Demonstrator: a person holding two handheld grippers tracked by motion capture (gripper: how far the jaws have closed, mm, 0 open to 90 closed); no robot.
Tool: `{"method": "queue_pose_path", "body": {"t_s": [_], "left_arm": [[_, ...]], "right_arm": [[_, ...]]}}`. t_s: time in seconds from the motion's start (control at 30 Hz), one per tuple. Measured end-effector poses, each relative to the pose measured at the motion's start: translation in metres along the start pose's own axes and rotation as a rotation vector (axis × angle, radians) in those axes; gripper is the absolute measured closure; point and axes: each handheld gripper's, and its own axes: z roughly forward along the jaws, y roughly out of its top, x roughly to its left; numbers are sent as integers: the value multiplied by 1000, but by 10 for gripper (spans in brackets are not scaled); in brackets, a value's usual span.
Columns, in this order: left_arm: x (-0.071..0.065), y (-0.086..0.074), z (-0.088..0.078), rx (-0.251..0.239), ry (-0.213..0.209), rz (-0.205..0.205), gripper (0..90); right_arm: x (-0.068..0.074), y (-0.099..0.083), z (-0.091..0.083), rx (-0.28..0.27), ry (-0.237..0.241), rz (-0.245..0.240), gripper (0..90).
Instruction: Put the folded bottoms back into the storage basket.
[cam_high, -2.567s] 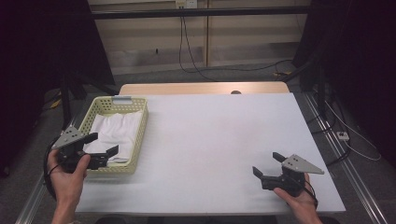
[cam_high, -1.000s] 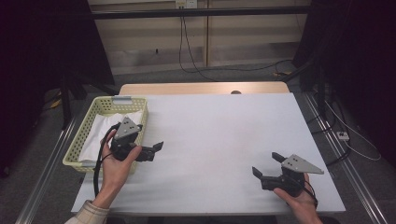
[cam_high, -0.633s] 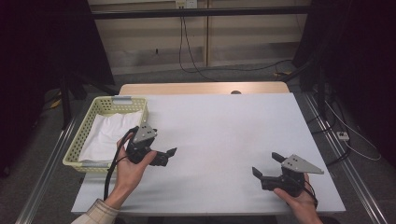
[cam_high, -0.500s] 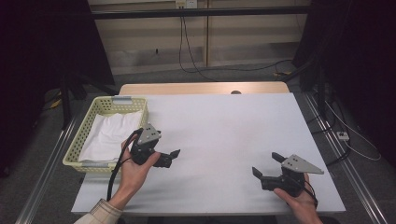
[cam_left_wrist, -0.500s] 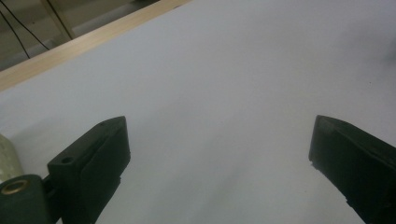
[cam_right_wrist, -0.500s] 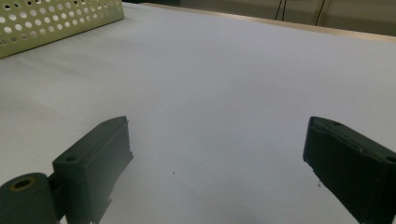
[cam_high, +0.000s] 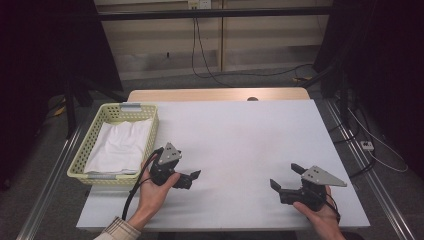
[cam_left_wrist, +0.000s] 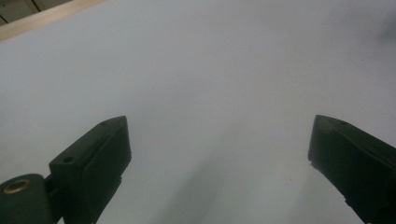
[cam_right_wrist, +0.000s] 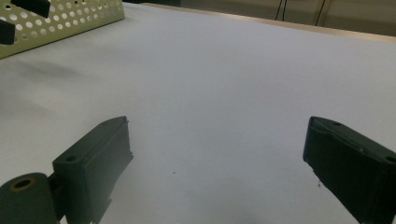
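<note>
My left gripper (cam_high: 190, 179) hovers low over the white table (cam_high: 240, 135), just right of the basket's front corner, with its jaws pointing right. In the left gripper view its jaws (cam_left_wrist: 219, 140) stand wide apart, with bare white surface between them. My right gripper (cam_high: 284, 176) rests near the front right of the table and points left. It is open too (cam_right_wrist: 217, 140), and nothing lies between its fingers. A folded white cloth (cam_high: 120, 145) lies inside the pale yellow perforated basket (cam_high: 121, 107) at the table's left edge.
The basket's perforated wall (cam_right_wrist: 60, 23) shows at the top left of the right gripper view. A wooden strip (cam_high: 215, 95) runs along the table's far edge. Cables (cam_high: 370, 145) trail on the floor behind and to the right. A metal rail (cam_high: 50, 185) flanks the left side.
My left gripper has moved right, from the basket's front left corner to the table just right of the basket. The right gripper has stayed put.
</note>
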Motion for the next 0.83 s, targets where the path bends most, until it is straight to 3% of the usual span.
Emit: {"method": "queue_pose_path", "body": {"t_s": [0.47,0.63,0.83], "left_arm": [[3,-30,-9,-80,20,-80,55],[5,-35,-19,-121,63,-84,53],[6,-36,-18,-122,55,-102,51]], "right_arm": [[1,0,-1,-6,1,0,72],[1,0,-3,-10,2,-7,71],[1,0,-2,-16,1,12,70]]}}
